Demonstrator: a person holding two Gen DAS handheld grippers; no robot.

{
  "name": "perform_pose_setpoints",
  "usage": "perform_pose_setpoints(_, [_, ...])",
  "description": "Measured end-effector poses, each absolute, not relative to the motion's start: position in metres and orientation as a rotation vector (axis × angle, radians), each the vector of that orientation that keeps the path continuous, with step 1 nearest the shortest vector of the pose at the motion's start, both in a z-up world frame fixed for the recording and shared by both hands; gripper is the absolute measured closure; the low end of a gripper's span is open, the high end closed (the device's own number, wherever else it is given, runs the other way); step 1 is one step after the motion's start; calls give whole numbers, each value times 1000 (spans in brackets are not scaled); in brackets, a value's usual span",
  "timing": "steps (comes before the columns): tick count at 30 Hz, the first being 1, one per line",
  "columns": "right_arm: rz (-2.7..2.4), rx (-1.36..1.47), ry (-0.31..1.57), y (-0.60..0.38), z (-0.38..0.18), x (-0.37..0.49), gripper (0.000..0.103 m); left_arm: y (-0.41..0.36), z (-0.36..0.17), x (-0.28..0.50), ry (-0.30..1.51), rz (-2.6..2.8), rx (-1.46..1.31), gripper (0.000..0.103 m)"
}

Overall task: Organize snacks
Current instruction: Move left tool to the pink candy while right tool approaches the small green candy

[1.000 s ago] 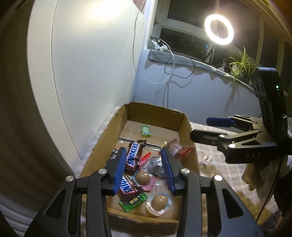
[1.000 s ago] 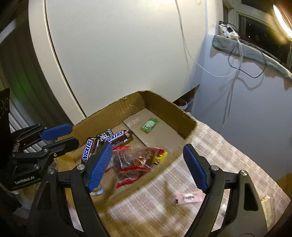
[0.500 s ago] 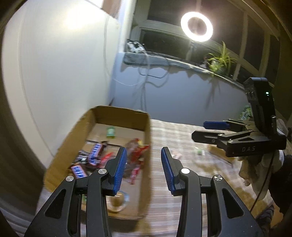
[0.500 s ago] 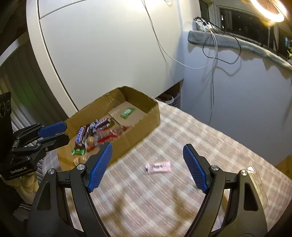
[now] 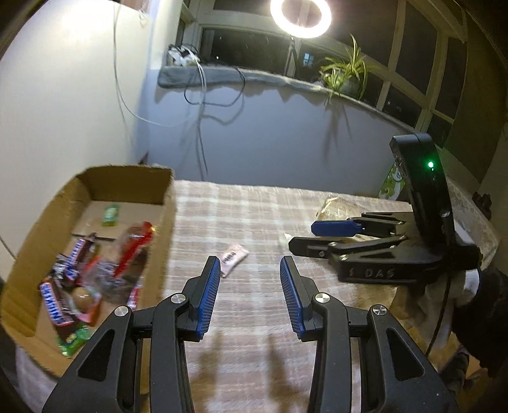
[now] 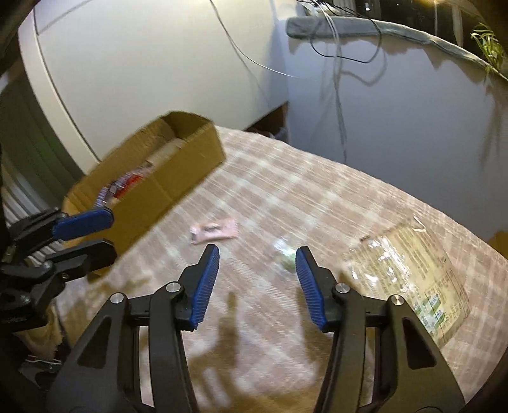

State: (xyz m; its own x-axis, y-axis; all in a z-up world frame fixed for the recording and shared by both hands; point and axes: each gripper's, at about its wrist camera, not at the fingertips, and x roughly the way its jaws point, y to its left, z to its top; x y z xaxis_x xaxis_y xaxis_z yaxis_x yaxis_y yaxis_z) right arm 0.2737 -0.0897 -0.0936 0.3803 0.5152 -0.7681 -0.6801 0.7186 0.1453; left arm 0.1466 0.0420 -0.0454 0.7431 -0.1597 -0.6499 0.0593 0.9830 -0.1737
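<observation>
A pink snack packet point(image 5: 234, 258) lies flat on the checked tablecloth point(image 5: 260, 317), just beyond the tips of the left gripper point(image 5: 250, 286) and to the right of the cardboard box point(image 5: 165, 222). In the right wrist view the same packet point(image 6: 214, 230) sits just beyond the left finger of the right gripper point(image 6: 257, 273), blurred. A small green-and-clear wrapped sweet point(image 6: 285, 254) lies just beyond the right gripper, close against its right finger; the blur hides its detail.

The left gripper hangs over the cloth with its blue pads spread wide and nothing between them. The right gripper is likewise spread wide and holds nothing; seen from the left wrist camera it point(image 5: 304, 236) hovers to the right of the pink packet, well apart from the box.

The cardboard box stands at the left edge of the table, open at the top. Inside it lie Snickers bars point(image 5: 52, 301), a clear bag with red trim point(image 5: 133, 251), a wrapped egg point(image 5: 81, 297), a green packet point(image 5: 74, 340) at the near end and a small green sweet point(image 5: 111, 214) at the far end.

To the far right on the cloth lies a large clear bag with printed labels point(image 6: 409, 273), just beside the right gripper. Behind the table a ring light point(image 5: 300, 14) glows above the windowsill, with a potted plant point(image 5: 344, 74) to its right and cables point(image 5: 203, 95) hanging down the wall.
</observation>
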Motion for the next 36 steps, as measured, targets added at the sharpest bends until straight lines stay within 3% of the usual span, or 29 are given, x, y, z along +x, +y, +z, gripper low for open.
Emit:
perform_pose_setpoints(19, [787,-376,878,-68,-123,290,56,36,-97,210,839,-63,-121,66])
perform_pose_setpoints(23, [796,-393,883,-67,-123,289,63,38,-103,217,857,-65,-125,66])
perform_pose_setpoints(34, [810,-435,888,-67,-123,282,63,31,-108,226,886,-84,-65,66])
perform_pose_setpoints(36, [814,-443,888,-68,-123,281,68,30,-108,225,887,-90,-52,67])
